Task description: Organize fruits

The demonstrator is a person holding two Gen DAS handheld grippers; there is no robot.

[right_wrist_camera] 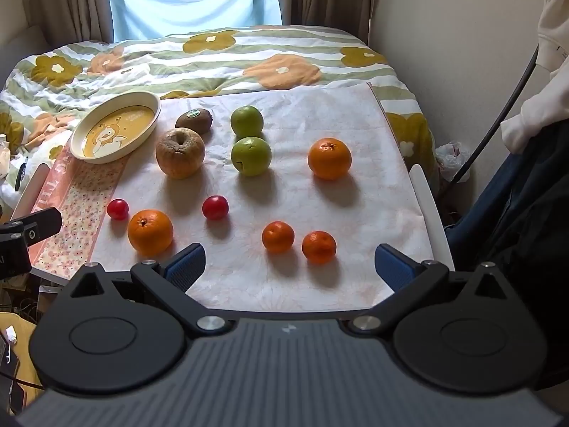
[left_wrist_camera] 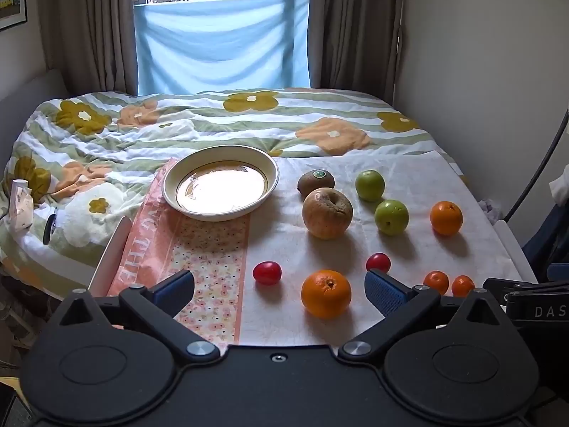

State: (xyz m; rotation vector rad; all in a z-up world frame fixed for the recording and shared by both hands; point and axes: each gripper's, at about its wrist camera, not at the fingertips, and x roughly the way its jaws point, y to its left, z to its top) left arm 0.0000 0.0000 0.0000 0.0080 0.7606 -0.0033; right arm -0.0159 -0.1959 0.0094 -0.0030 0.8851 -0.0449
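Note:
Fruits lie spread on a white cloth [right_wrist_camera: 320,121]. A cream bowl [left_wrist_camera: 220,186] [right_wrist_camera: 115,126] stands empty at the back left. Beside it are a kiwi [left_wrist_camera: 315,182], a wrinkled apple [left_wrist_camera: 327,212] [right_wrist_camera: 180,156] and two green apples [left_wrist_camera: 370,185] [left_wrist_camera: 391,216]. Nearer are two oranges [left_wrist_camera: 325,292] [right_wrist_camera: 329,158], two red tomatoes [left_wrist_camera: 266,272] [right_wrist_camera: 215,207] and two small tangerines [right_wrist_camera: 278,236] [right_wrist_camera: 318,246]. My left gripper [left_wrist_camera: 279,290] is open and empty, just before the near orange. My right gripper [right_wrist_camera: 290,265] is open and empty, just before the tangerines.
The cloth lies on a board on a bed with a flowered quilt [left_wrist_camera: 177,124]. A pink patterned mat [left_wrist_camera: 199,259] lies under the bowl. A wall [right_wrist_camera: 444,17] runs along the right. Curtains and a window are behind the bed.

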